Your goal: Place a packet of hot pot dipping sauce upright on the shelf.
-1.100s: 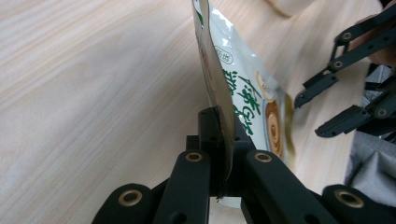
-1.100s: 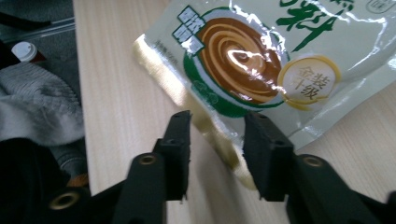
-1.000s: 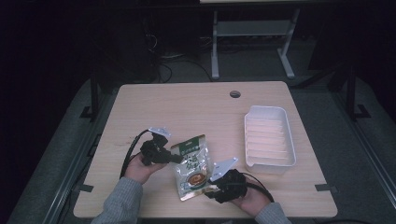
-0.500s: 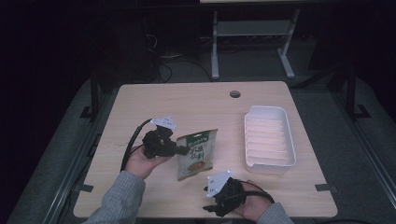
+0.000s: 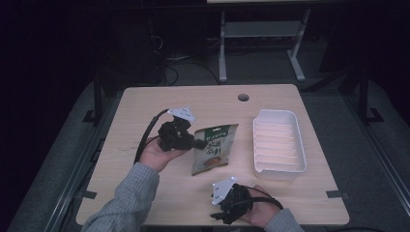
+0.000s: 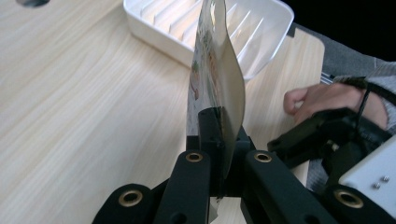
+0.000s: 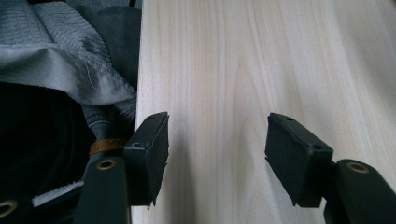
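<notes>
The snack pouch [image 5: 214, 149], green at the top with a printed picture lower down, hangs over the middle of the wooden table [image 5: 145, 111], pinched at its left edge by the left gripper [image 5: 196, 143], whose jaws are clamped tight on the foil. In the left gripper view the pouch [image 6: 215, 79] stands on edge between the two black jaws, its thin side turned to the camera and its top bowing slightly, with the white ribbed tray [image 6: 243, 28] behind it. From above, the tray [image 5: 278, 166] lies to the right of the pouch, near it but apart, its long side running away from the person. The right gripper [image 5: 216, 215] sits low at the near edge of the table, well apart from the pouch, held in the person's right hand [image 5: 261, 212]. Its jaws have just been opening and now stand wide with nothing between them; the right gripper view shows bare wood between the two pads [image 7: 296, 154] and a grey sleeve [image 7: 60, 56] at the table's edge.
</notes>
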